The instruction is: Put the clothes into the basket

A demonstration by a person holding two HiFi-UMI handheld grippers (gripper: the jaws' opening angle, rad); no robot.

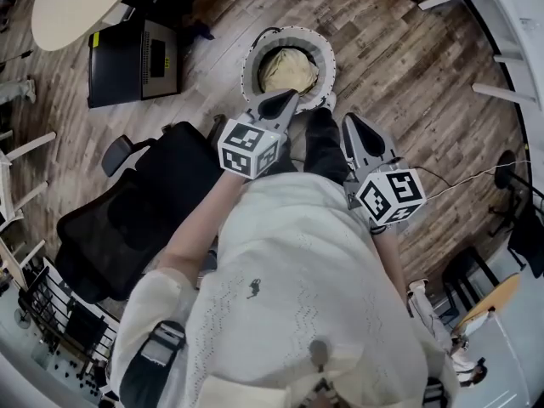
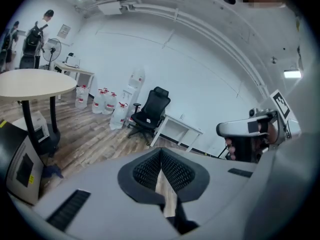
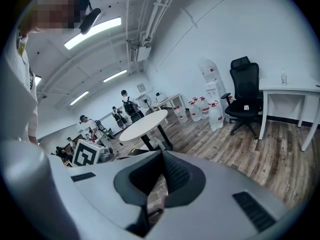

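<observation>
A beige garment (image 1: 287, 68) is seen lying inside the round basket (image 1: 293, 32); it is judged soft, light and limp, best pinched at a bunched fold; the left gripper (image 1: 282, 100) and the right gripper (image 1: 352, 126) are held near the basket's rim, jaws pressed together on nothing.

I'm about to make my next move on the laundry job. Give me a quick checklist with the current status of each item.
1. Basket in view on the floor, mouth open: ok.
2. Beige cloth lying inside the basket: ok.
3. Left gripper free, jaws together on nothing: ok.
4. Right gripper free, jaws together on nothing: ok.
5. Another garment located: cannot tell; the dark shape between the grippers may be clothing or the person's leg.
</observation>
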